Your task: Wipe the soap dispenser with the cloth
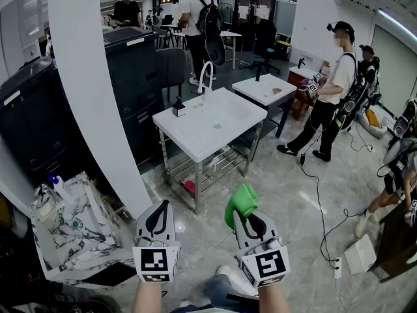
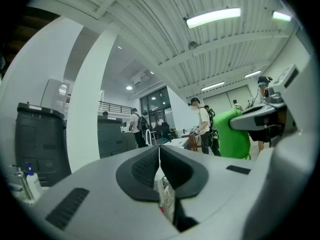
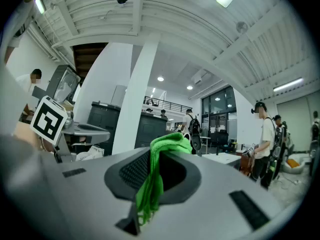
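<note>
The soap dispenser (image 1: 178, 107), a small dark pump bottle, stands on the left corner of a white sink table (image 1: 228, 132) several steps ahead of me. My right gripper (image 1: 243, 208) is shut on a bright green cloth (image 1: 242, 203). The cloth bunches out past the jaw tips and hangs down between the pads (image 3: 156, 171). My left gripper (image 1: 165, 205) is held level beside it, shut with nothing in it; its pads meet in a thin line (image 2: 159, 151). From the left gripper view the cloth (image 2: 234, 134) shows to the right. Both grippers are far from the dispenser.
A curved white faucet (image 1: 204, 70) rises at the sink table's back. A wide white column (image 1: 98, 96) stands to the left, with a marble-patterned counter (image 1: 98, 240) holding bottles below it. Dark cabinets line the left. Several people stand around; a cable (image 1: 319, 194) trails on the floor.
</note>
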`<state>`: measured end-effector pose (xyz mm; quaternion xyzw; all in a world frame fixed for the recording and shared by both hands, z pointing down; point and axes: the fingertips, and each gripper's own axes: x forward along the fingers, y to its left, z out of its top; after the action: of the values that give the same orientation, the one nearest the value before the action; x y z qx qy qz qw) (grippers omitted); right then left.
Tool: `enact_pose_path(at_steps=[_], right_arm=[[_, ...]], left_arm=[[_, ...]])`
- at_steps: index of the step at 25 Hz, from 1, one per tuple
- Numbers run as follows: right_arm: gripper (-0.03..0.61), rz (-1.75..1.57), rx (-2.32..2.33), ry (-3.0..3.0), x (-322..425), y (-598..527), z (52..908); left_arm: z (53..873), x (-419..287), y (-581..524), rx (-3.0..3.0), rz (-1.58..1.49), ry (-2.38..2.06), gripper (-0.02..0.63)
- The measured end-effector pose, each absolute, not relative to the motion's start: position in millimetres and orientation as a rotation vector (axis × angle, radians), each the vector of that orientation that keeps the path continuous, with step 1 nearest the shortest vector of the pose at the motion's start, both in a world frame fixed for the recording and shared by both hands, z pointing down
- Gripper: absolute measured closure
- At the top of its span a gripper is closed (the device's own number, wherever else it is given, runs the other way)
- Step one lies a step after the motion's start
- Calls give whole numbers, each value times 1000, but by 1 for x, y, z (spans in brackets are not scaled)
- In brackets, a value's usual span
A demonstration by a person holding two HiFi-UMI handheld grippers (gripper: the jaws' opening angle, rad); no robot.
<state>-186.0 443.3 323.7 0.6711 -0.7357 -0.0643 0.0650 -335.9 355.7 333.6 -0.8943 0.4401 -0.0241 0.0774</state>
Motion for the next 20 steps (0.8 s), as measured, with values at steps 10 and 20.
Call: enact_pose_path(at_steps=[10,20], right_arm=[[532,-211,1975,-2271,-100,367,323],[532,-173,1927,-2329,-42,323,324]], left_arm=[[332,-251,283,-2658,-67,1373,595],[329,-203,246,-2749,36,1467,595]])
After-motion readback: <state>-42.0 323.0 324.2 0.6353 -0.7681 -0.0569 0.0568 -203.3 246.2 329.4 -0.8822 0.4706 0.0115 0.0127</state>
